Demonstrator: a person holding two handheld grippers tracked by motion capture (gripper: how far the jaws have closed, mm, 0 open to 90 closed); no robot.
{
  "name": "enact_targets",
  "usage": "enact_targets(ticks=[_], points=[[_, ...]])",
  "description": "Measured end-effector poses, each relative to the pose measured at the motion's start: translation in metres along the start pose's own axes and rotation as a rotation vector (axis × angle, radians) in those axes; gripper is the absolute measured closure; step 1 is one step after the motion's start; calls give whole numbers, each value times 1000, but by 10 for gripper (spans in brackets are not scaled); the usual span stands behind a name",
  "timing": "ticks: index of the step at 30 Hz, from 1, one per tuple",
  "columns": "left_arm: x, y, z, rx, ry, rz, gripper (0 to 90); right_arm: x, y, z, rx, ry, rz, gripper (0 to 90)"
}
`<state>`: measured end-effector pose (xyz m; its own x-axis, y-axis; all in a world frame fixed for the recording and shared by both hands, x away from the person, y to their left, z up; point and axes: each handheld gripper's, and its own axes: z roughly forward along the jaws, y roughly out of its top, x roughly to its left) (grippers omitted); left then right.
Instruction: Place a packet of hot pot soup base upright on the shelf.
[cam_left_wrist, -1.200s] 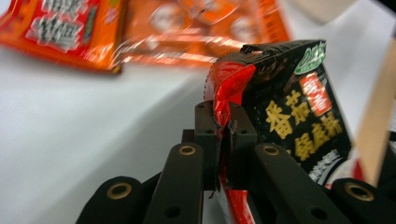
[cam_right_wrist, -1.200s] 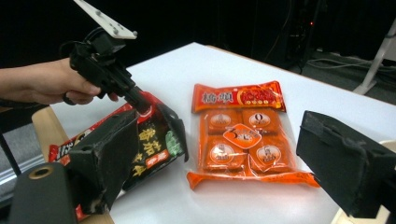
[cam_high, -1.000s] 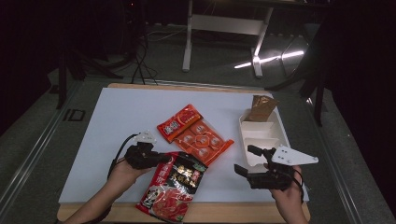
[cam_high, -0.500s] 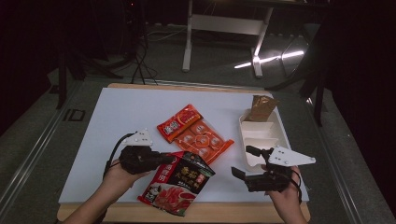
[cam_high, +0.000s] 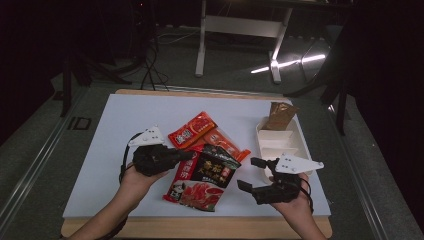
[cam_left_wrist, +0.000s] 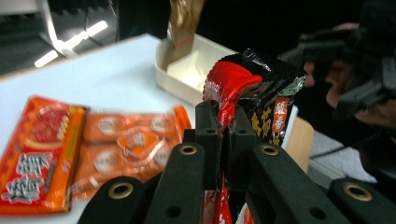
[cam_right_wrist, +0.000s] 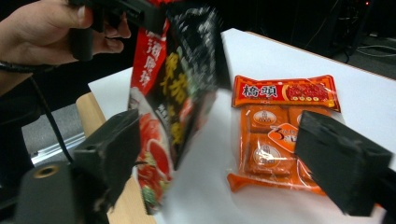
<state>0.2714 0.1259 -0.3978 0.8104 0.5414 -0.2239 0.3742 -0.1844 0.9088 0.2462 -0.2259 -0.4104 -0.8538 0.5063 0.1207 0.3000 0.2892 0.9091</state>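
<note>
White sheeting (cam_high: 125, 130) covers the table, whose wooden edge (cam_high: 200, 227) shows along the near side; beyond it lie a dark room, grey floor and a white metal stand (cam_high: 240, 30).

Left gripper (cam_high: 187, 156): jaws fully closed, clamped on the top edge of the black-and-red sauce packet (cam_high: 202, 177). In the left gripper view, the packet's red seam (cam_left_wrist: 227, 91) is pinched between the two pads. The packet hangs from that grip, tilted, at the near centre of the table; the high view does not settle whether its lower end touches the sheet.

Right gripper (cam_high: 250, 175): jaws wide apart, nothing between the pads. They have just been closing slightly from their widest setting. In the right gripper view, the packet (cam_right_wrist: 177, 93) stands ahead of the open jaws, near the left jaw, not touching it as far as can be seen.

Outward from the packet: an orange multi-pack (cam_high: 225, 145) lies flat on the sheet just behind it, and a red-orange sachet (cam_high: 192, 130) lies against the multi-pack's far-left side. A white divided tray (cam_high: 295, 137) sits at the right side of the table, with a brown pouch (cam_high: 280, 115) standing in its far compartment.
</note>
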Motion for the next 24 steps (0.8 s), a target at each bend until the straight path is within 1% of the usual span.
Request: enact_targets(ticks=[1, 2, 3, 4, 5, 6, 7, 8, 10, 11, 12, 13, 14, 15, 16, 17, 18, 20, 21, 22, 24], points=[[1, 1, 1, -18, -11, -5, 871, -1, 1, 3, 3, -2, 0, 180], [1, 3, 3, -37, -17, 5, 871, -2, 3, 5, 8, -6, 4, 229], [1, 4, 4, -54, -11, 2, 871, -3, 5, 6, 7, -3, -2, 236], [2, 6, 6, -68, -26, -3, 871, -4, 7, 8, 5, -6, -4, 249], [2, 7, 7, -83, -27, -2, 871, -5, 10, 9, 5, 2, -1, 315], [2, 9, 10, -94, -26, -12, 871, -6, 13, 10, 6, 7, -5, 341], [3, 10, 11, -101, -36, -11, 871, -7, 16, 11, 0, -1, -5, 360], [2, 11, 14, -113, -33, -8, 871, -8, 18, 12, 4, 4, -6, 416], [2, 12, 15, -118, -36, -7, 871, -10, 22, 12, 0, 2, -10, 432], [1, 13, 19, -137, -46, -3, 871, -11, 23, 12, -10, -1, -8, 450], [1, 14, 21, -144, -48, -4, 871, -14, 29, 13, -13, 10, -5, 508], [1, 14, 23, -153, -53, 0, 871, -14, 31, 12, -23, 1, -7, 530], [0, 15, 25, -150, -51, 2, 870, -15, 33, 12, -24, 6, -5, 557], [0, 15, 27, -159, -47, -1, 870, -17, 35, 12, -34, 7, -3, 567], [-1, 15, 28, -168, -53, -2, 870, -18, 37, 11, -46, 0, 3, 595], [-1, 16, 29, -168, -55, -1, 870, -19, 39, 11, -47, 5, 12, 610], [-1, 16, 30, -174, -54, -4, 870, -20, 40, 11, -50, 0, 19, 628], [0, 16, 32, -174, -55, -8, 869, -22, 42, 10, -55, -12, 24, 693], [0, 16, 32, -177, -55, -9, 869, -23, 42, 9, -54, -4, 33, 700], [1, 16, 33, -172, -58, -13, 869, -27, 42, 9, -58, 14, 52, 699], [1, 15, 35, -172, -56, -16, 867, -30, 43, 10, -60, 12, 60, 713]])
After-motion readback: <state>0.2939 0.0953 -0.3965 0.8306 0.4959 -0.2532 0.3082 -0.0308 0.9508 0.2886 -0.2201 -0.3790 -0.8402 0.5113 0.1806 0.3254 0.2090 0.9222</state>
